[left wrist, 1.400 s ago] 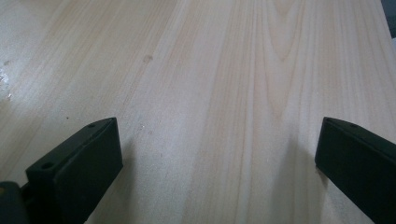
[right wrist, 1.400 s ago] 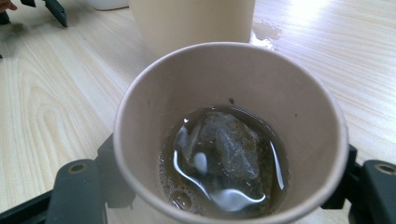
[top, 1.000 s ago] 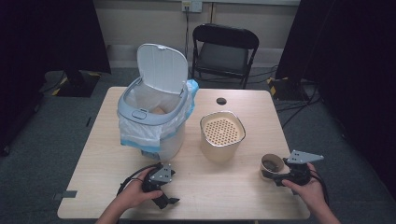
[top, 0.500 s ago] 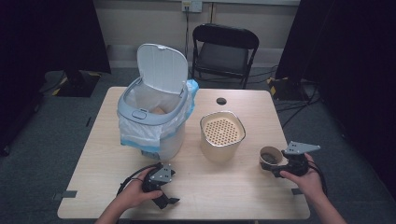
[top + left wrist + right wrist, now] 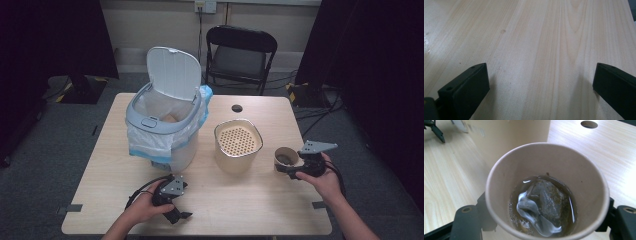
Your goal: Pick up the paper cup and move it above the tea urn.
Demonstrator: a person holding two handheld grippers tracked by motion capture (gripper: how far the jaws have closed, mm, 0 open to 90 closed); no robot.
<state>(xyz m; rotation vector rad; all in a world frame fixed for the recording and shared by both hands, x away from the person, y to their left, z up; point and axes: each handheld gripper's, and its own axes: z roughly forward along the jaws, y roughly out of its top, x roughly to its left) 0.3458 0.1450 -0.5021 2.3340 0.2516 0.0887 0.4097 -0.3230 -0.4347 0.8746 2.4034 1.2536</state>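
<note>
Right hand-held gripper [image 5: 292, 169] clamped on paper cup [image 5: 286, 158], now shifted slightly toward 12 o'clock, nearer strainer container [image 5: 238, 145]; teabag in liquid inside. Probably heading to drain. Left hand-held gripper [image 5: 176, 214] idle on desk [image 5: 250, 210], jaws apart.

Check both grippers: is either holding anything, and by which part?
The right gripper clamps the paper cup by its side wall, below the rim. The left gripper is open over the bare table.
</note>
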